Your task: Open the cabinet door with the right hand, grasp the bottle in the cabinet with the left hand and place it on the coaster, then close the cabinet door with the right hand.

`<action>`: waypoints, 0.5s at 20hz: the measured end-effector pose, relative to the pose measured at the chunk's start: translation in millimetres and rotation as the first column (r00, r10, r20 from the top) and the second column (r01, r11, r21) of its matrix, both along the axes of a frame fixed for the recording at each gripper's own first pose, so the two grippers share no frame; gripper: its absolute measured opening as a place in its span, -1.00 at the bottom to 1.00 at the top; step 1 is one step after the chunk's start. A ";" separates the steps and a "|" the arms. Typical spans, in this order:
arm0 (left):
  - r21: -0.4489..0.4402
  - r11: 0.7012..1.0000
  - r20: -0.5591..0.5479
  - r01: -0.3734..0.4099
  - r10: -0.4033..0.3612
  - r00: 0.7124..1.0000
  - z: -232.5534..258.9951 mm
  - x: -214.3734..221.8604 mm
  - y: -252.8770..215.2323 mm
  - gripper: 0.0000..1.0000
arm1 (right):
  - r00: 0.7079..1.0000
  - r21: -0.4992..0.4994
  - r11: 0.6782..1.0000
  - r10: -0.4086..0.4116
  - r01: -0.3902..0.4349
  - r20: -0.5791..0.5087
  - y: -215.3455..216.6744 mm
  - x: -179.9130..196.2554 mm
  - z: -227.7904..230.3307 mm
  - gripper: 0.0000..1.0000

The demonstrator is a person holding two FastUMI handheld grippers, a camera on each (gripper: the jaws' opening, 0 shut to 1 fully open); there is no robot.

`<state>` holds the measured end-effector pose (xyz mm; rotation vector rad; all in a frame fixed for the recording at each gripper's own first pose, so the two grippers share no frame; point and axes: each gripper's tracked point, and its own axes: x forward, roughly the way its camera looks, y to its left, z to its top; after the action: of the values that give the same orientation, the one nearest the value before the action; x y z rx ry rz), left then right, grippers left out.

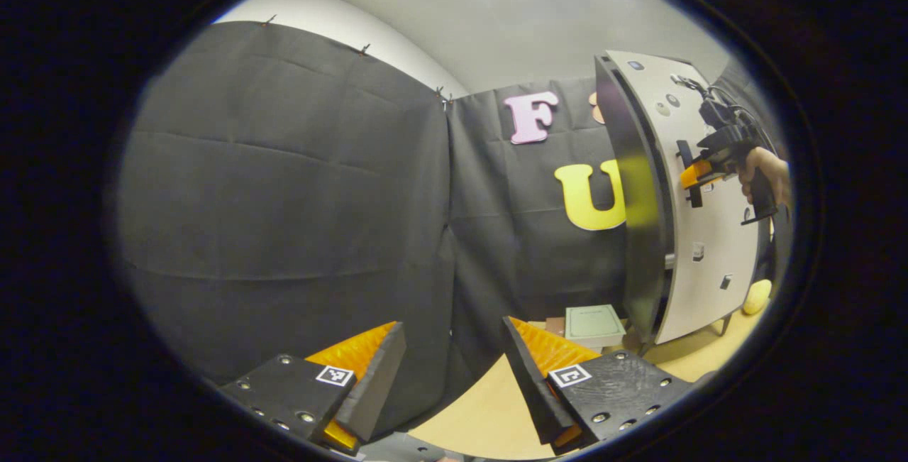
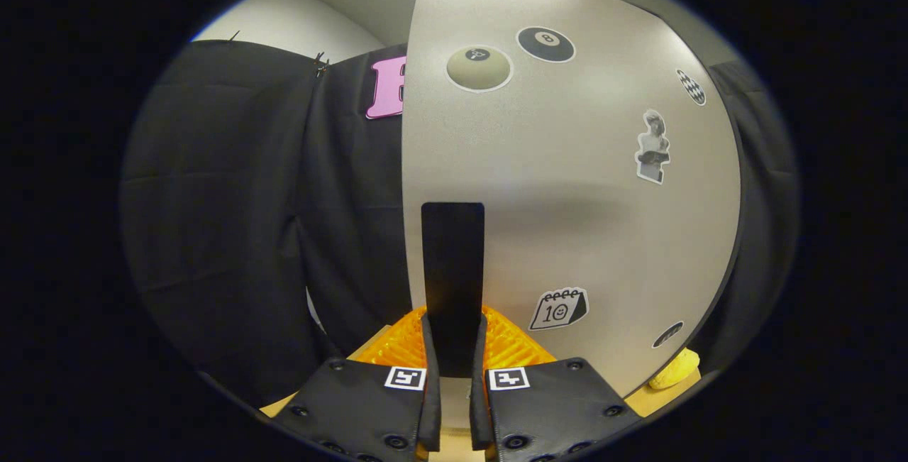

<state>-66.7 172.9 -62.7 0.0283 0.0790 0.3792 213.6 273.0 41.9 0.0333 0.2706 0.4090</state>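
— With the door handle (image 2: 452, 274) pinched between both fingers of the right gripper (image 2: 454, 348), which step would you say this is?

— The first one, I'd judge: opening the cabinet door (image 2: 567, 185). In the right gripper view the dark upright handle runs straight down into the closed jaws, and the pale, sticker-dotted door face sits just behind it.

— Is the door open at all?

— Partly, it seems. From the left gripper view the door (image 1: 699, 235) stands out from the cabinet's dark side (image 1: 635, 199), with a narrow gap between them. A hand (image 1: 766, 174) holds the right gripper (image 1: 699, 174) at the handle there.

— And the left gripper (image 1: 454, 377)?

— Fingers spread wide, nothing between them, hanging over the wooden table (image 1: 489, 412) well apart from the cabinet.

— Where is the bottle?

— Presumably inside; the gap is too narrow to see it. I can't pick out the coaster with confidence either, though a pale green booklet (image 1: 594, 323) lies on the table near the cabinet's foot.

— So what next?

— Probably swing the door wider on its hinge, keeping the grip square on the handle, until the left gripper has room to reach in.
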 end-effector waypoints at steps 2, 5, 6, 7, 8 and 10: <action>-0.001 0.999 0.010 0.040 -0.040 0.999 2.6 0.5 -3.2 0.69 | 1.000 0.017 1.000 0.020 -0.020 -0.008 -2.9 -3.6 -0.9 -0.64; -0.008 0.994 0.024 0.109 -0.109 0.994 -0.5 2.2 -9.0 0.65 | 0.999 0.027 0.999 0.037 -0.037 -0.007 -5.8 -3.9 -0.3 -0.64; -0.009 0.991 0.028 0.135 -0.135 0.990 -1.4 2.3 -10.7 0.65 | 0.999 0.029 0.999 0.041 -0.041 -0.009 -6.9 -5.5 -0.9 -0.64; -0.007 0.987 0.029 0.159 -0.159 0.987 -1.1 1.6 -12.7 0.65 | 0.999 0.033 0.998 0.047 -0.046 -0.012 -8.4 -5.7 -0.6 -0.64; -0.005 0.984 0.030 0.179 -0.179 0.983 -0.3 0.4 -14.9 0.68 | 0.998 0.038 0.998 0.053 -0.052 -0.015 -9.6 -6.9 -0.4 -0.64; -0.008 0.975 0.043 0.220 -0.219 0.975 5.7 -1.5 -21.0 0.69 | 0.998 0.046 0.997 0.065 -0.065 -0.017 -12.9 -6.9 -1.7 -0.64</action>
<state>-68.2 151.9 -57.0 0.0161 0.0359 0.1578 206.7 260.1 40.2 0.0735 0.2815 0.4797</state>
